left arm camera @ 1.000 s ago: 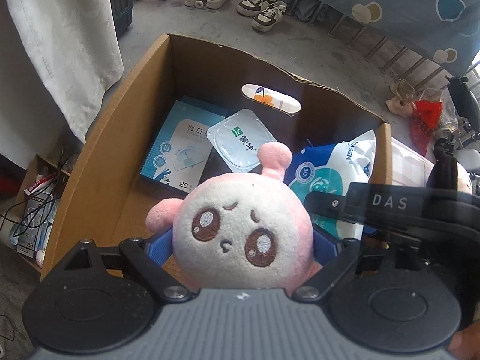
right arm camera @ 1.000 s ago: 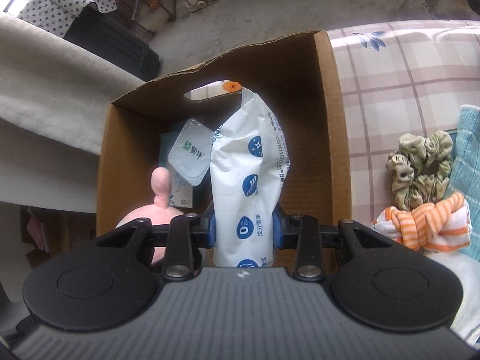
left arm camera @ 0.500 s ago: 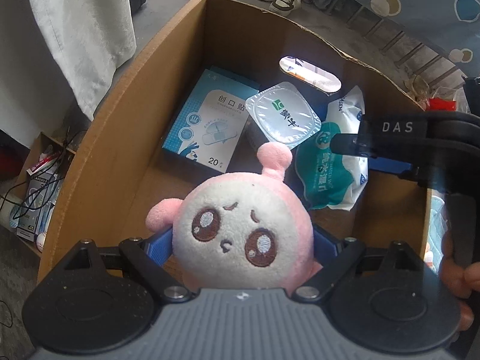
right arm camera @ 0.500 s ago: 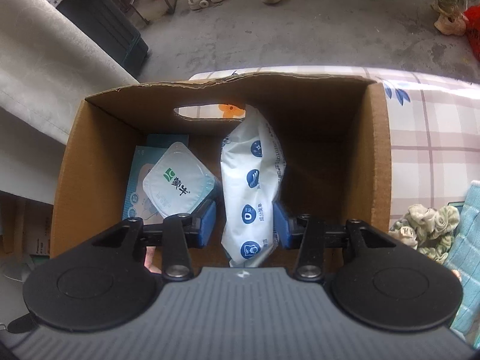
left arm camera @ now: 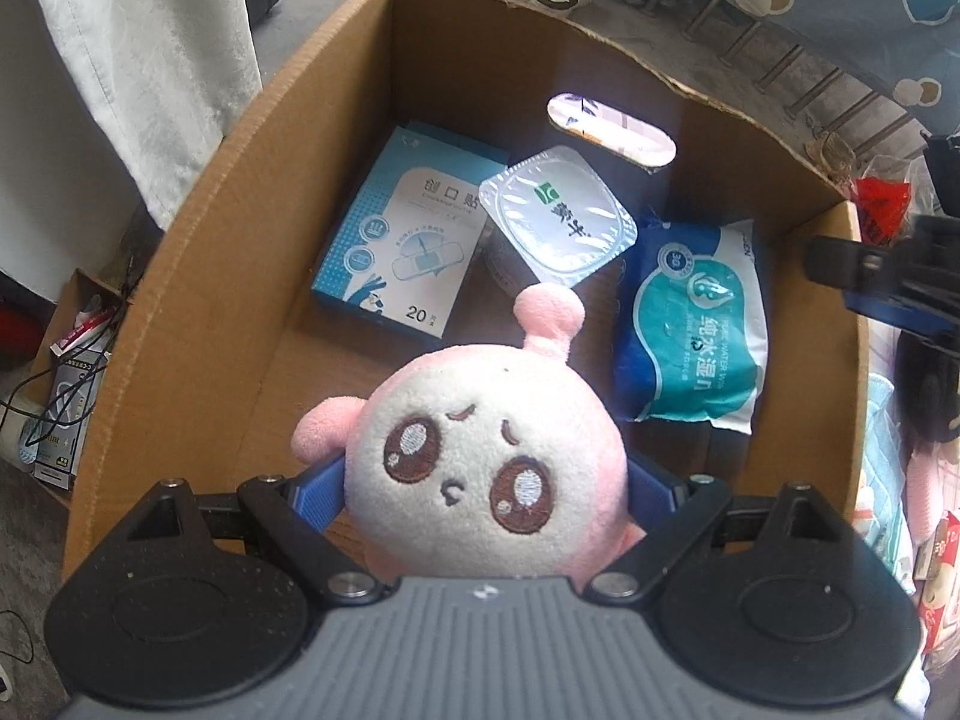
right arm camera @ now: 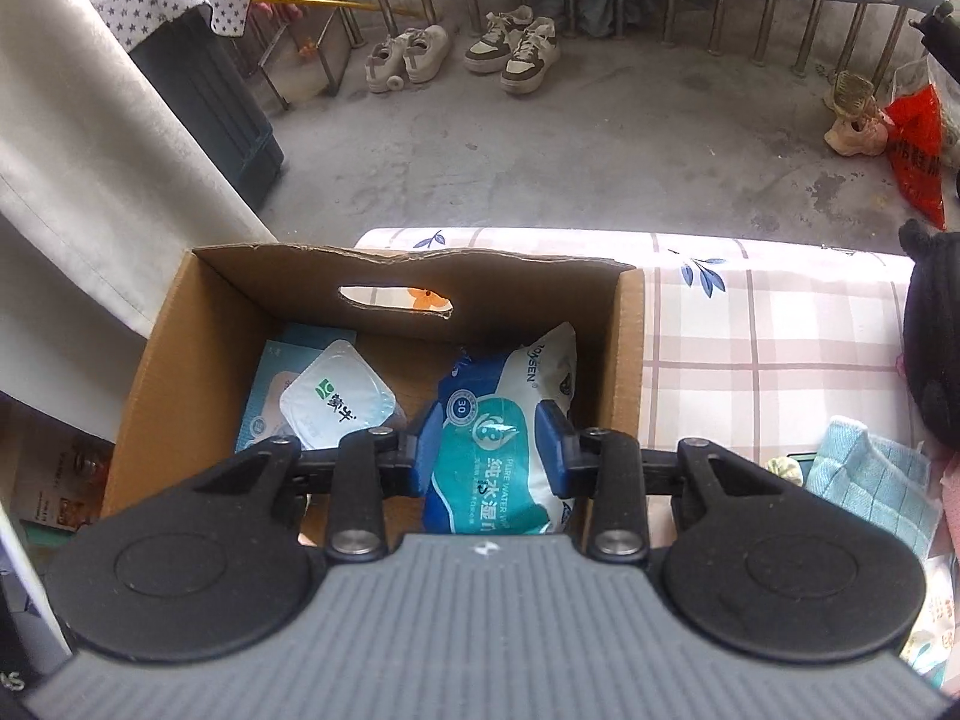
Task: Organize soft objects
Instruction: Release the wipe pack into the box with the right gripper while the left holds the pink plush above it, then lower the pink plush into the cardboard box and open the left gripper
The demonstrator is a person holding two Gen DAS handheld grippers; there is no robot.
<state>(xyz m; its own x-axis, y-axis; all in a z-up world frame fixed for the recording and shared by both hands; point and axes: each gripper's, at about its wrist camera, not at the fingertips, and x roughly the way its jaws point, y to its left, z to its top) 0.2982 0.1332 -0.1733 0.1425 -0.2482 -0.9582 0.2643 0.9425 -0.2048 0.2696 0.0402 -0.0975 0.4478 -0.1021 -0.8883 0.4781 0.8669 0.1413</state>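
A pink and white plush toy (left arm camera: 480, 468) fills my left gripper (left arm camera: 486, 492), which is shut on it just above the near end of an open cardboard box (left arm camera: 198, 276). A blue and teal wet wipes pack (left arm camera: 696, 324) lies flat on the box floor at the right. My right gripper (right arm camera: 492, 450) hovers above that pack (right arm camera: 498, 438) without touching it. Its jaws are closing with nothing pressed between them. In the left wrist view the right gripper (left arm camera: 882, 282) shows over the box's right wall.
Inside the box lie a blue plaster box (left arm camera: 408, 246) and a sealed yogurt cup (left arm camera: 558, 216). The box stands on a plaid tablecloth (right arm camera: 750, 324). A light blue towel (right arm camera: 870, 480) and a black plush (right arm camera: 930, 330) are to the right. Shoes (right arm camera: 462, 54) sit on the floor beyond.
The right gripper let go of the wipes pack, which fell flat in the box, and then drew up and back. The left gripper sank toward the box with the plush.
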